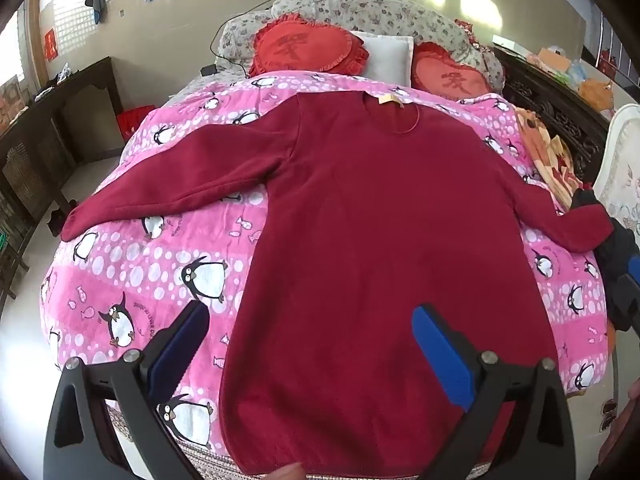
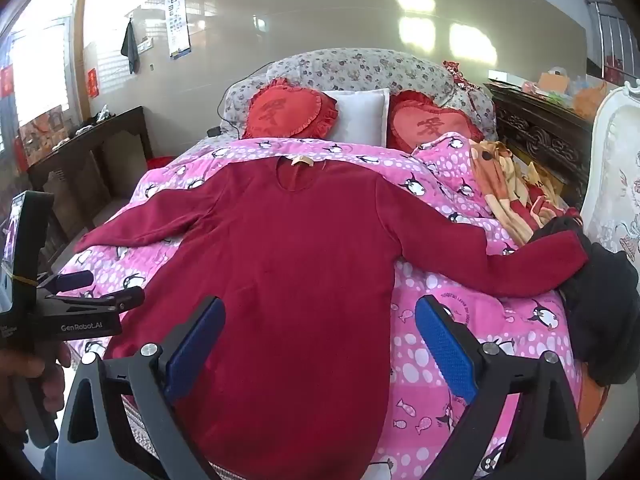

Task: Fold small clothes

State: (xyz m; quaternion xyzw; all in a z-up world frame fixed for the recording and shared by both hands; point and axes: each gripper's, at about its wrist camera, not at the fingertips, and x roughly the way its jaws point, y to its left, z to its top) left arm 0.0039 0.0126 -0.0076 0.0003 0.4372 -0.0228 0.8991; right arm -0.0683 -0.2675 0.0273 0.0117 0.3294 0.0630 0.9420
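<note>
On the far left a dark wooden cabinet (image 1: 52,128) lines the wall, and the pink penguin blanket (image 1: 132,264) covers the bed. A dark red sweater (image 1: 360,240) lies flat and face up on that blanket, neck toward the pillows and hem toward the person. Its left sleeve (image 1: 160,188) stretches out across the blanket toward the bed's left edge.

No fold is visible yet, so this looks like the very start: the sweater is spread out and ready for a first fold. The next move probably calls for pinching a sleeve or a side edge and carrying it over the body, with both layers of cloth caught cleanly so the soft fabric does not bunch.

The left gripper (image 1: 310,330) hangs above the lower part of the sweater, tilted steeply down, its jaws wide apart with nothing between them. In the right wrist view it shows from the side at the left edge, held in a hand (image 2: 28,372). The right gripper (image 2: 320,328) hovers over the sweater's lower right edge, angled down less steeply, also spread wide and empty.

Further right, the right sleeve (image 2: 500,256) reaches out until its cuff rests on a pile of dark clothes (image 2: 604,312) at the bed's right side.
</note>
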